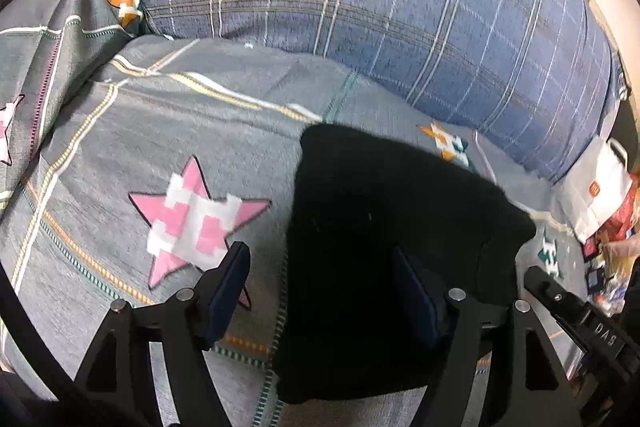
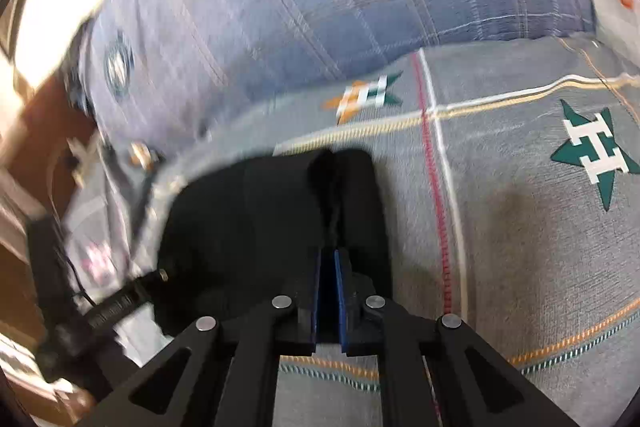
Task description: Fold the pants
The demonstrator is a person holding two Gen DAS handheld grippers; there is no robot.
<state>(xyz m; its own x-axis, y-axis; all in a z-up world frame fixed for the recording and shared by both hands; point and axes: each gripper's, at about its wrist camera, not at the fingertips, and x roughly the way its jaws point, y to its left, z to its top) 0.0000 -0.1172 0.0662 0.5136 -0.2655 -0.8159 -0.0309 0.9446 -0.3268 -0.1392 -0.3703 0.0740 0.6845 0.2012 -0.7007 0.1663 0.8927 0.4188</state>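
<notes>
Grey bedsheet point(image 1: 120, 155) with thin coloured check lines and star patches, spread over a bed. Blue plaid pillow or bolster point(image 1: 360, 7) beyond both claws, lying across the far side of the sheet.

Left claw point(image 1: 320, 267): fingers spread wide, blue pads facing each other, nothing gripped. Black pants point(image 1: 392, 227) folded into a compact block, lying on the sheet ahead and mostly to the right of centre; right finger sits over the dark cloth, left finger over bare sheet. Contact with the cloth not determinable.

Right claw point(image 2: 329, 259): pads drawn nearly together, pinching a raised ridge of the pants point(image 2: 280, 219). Fold of cloth runs forward from between the pads. Bulk of the garment left of this claw; bare sheet to its right.

Stars counted in left view: two pink, one close ahead-left of the left claw point(image 1: 192, 219), one at the far left edge; two orange-and-teal; one teal at right. Right view: one teal star point(image 2: 596, 151) ahead-right, one orange-and-teal star point(image 2: 364, 95) ahead. Each star carries a white blocky "H" shape.

White bag point(image 1: 596, 195) far right of the left claw, small orange logo, unreadable. Letters "DAS" on the other tool's black body point(image 1: 600, 331) at lower right. Clutter beside the bag, blurred.
</notes>
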